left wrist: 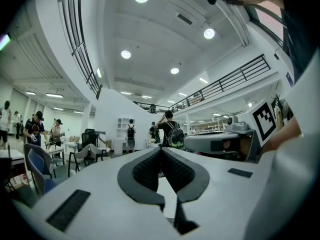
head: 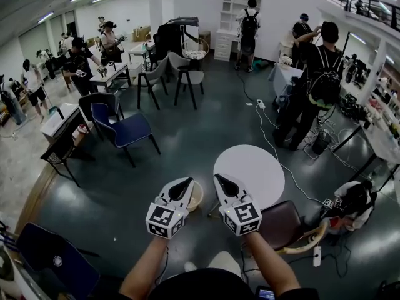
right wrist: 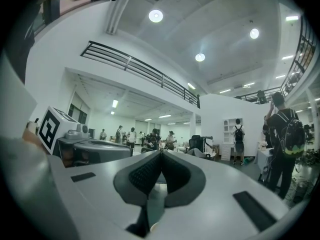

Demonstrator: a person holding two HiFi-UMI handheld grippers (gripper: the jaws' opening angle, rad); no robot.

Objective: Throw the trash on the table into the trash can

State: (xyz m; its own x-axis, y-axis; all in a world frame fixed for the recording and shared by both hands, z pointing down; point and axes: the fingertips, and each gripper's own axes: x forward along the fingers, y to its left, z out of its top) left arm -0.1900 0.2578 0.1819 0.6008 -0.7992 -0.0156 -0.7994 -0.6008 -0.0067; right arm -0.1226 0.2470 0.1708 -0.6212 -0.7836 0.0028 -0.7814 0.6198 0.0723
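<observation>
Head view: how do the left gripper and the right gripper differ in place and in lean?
The left gripper shows in front of the beige trash can; the right gripper shows in front of the left edge of the round white table. The left gripper leans to the right and the right gripper to the left, so their tips point toward each other. Both have shut jaws with nothing between them.

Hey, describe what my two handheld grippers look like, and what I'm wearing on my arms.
The left gripper and the right gripper both have white shells that taper to a point. Black ribbed pads line the jaws. Each gripper carries a white cube at the rear, printed with black square markers. No sleeves reach the forearms. A black top shows below.
</observation>
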